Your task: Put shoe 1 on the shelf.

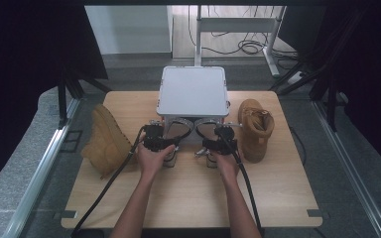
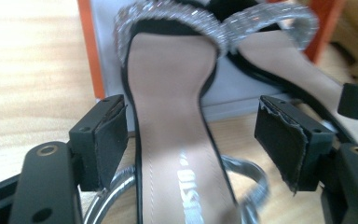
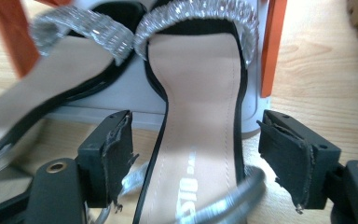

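Fingers (image 2: 103,140) of the left gripper (image 1: 158,141) and right gripper (image 1: 222,144) are spread, nothing gripped, w/ a left sandal (image 2: 172,121) and right sandal (image 3: 200,116) between (by the grey box (image 1: 193,91)); a heel could be clipped and a sandal toppled on withdrawal

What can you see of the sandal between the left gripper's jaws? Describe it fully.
The sandal is a heeled shoe with a beige insole edged in black, a glittering silver toe strap and a silver ankle loop. It lies on the wooden table, toe towards the grey box. The left gripper straddles its waist with jaws open, pads apart from it.
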Demonstrator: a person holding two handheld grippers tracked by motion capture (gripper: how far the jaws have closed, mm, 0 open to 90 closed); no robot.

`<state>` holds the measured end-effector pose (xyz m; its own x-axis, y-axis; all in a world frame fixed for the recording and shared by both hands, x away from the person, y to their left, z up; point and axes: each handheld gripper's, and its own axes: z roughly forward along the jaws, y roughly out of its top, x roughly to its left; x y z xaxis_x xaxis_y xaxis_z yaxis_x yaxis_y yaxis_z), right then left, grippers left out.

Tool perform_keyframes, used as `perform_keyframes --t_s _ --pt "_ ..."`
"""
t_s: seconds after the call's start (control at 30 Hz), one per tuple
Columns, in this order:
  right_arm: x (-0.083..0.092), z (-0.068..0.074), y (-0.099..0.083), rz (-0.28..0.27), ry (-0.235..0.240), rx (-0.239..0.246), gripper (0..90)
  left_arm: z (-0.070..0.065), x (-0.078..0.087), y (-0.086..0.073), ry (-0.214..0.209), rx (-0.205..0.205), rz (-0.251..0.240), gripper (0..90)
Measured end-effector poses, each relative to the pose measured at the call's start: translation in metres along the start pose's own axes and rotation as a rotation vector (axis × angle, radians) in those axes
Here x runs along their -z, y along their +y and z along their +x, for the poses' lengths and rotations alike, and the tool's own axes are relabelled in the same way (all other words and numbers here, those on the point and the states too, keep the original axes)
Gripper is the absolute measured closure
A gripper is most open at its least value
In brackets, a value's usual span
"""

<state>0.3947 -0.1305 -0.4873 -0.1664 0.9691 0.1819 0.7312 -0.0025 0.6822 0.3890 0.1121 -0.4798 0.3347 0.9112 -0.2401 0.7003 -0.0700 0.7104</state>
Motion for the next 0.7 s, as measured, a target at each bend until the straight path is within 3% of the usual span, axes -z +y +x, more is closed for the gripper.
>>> perform_keyframes --t_s 0.2,0.4,0.57,0.7 --pt "0.028 -0.008 -0.011 -0.083 0.07 0.06 26.2 0.002 0.022 -0.009 -0.034 -0.053 -0.029 26.9" --pt "0.045 -0.019 -0.028 -0.14 0.163 0.083 27.7 0.006 0.034 -0.026 -0.078 -0.082 -0.014 27.0" --pt "0.054 -0.024 -0.042 -0.167 0.201 0.118 29.0 0.008 0.048 -0.037 -0.1 -0.123 -0.034 28.1" --pt "0.062 -0.029 -0.055 -0.19 0.219 0.156 29.3 0.013 0.058 -0.047 -0.119 -0.142 -0.024 28.0"
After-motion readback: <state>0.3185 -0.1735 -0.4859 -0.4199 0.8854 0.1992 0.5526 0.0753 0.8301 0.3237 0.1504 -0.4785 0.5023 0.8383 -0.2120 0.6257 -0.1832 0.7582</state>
